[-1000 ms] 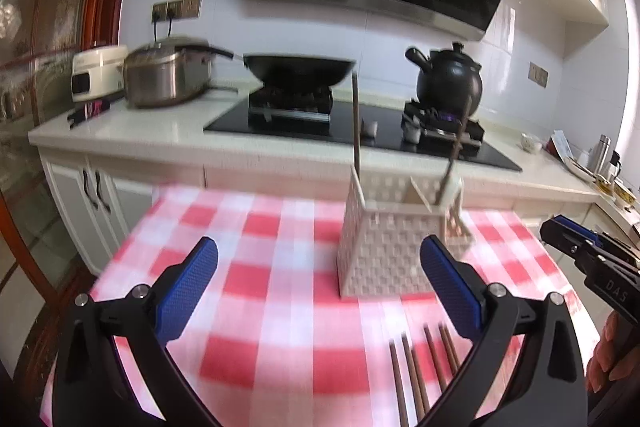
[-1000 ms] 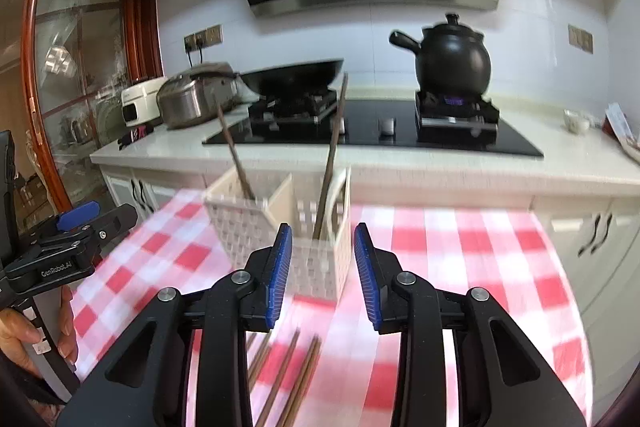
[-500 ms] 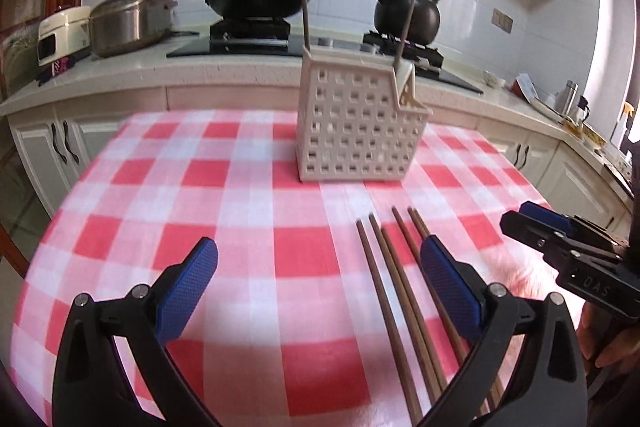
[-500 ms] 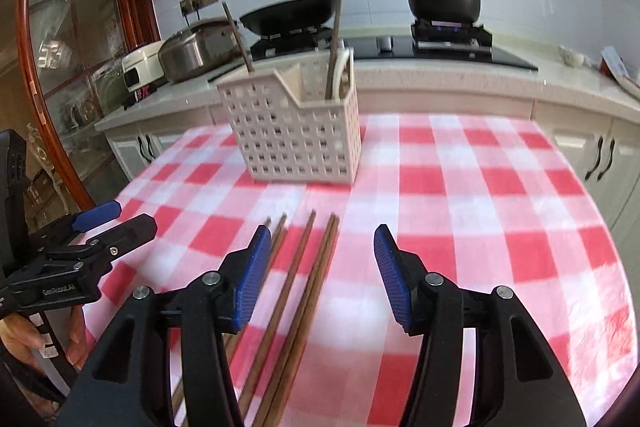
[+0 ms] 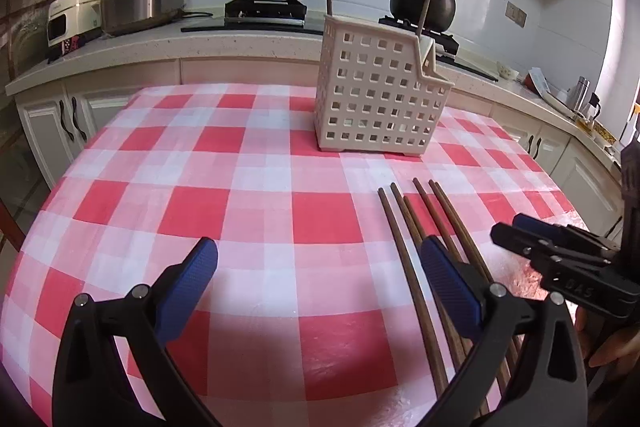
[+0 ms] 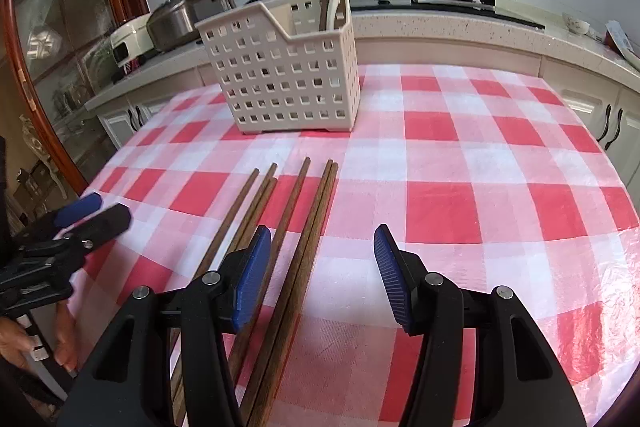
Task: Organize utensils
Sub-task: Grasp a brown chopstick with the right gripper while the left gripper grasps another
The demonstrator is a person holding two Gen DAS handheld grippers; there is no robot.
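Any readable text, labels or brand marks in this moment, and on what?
"DAS": on the side of the right gripper, seen from the left wrist view.
Marking on the side of the left gripper, in the right wrist view: too blurred to read.
Panel on the white cooker: too small to read.

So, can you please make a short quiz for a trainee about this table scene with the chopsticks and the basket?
1. True or false: every chopstick is already standing in the white basket.
2. How many chopsticks stand in the basket? A) none B) two C) five
3. Fill in: the loose chopsticks lie on the red and white checked ____.

Key
1. False: several lie flat in front of the basket, and the right gripper, open, is over them.
2. B
3. tablecloth
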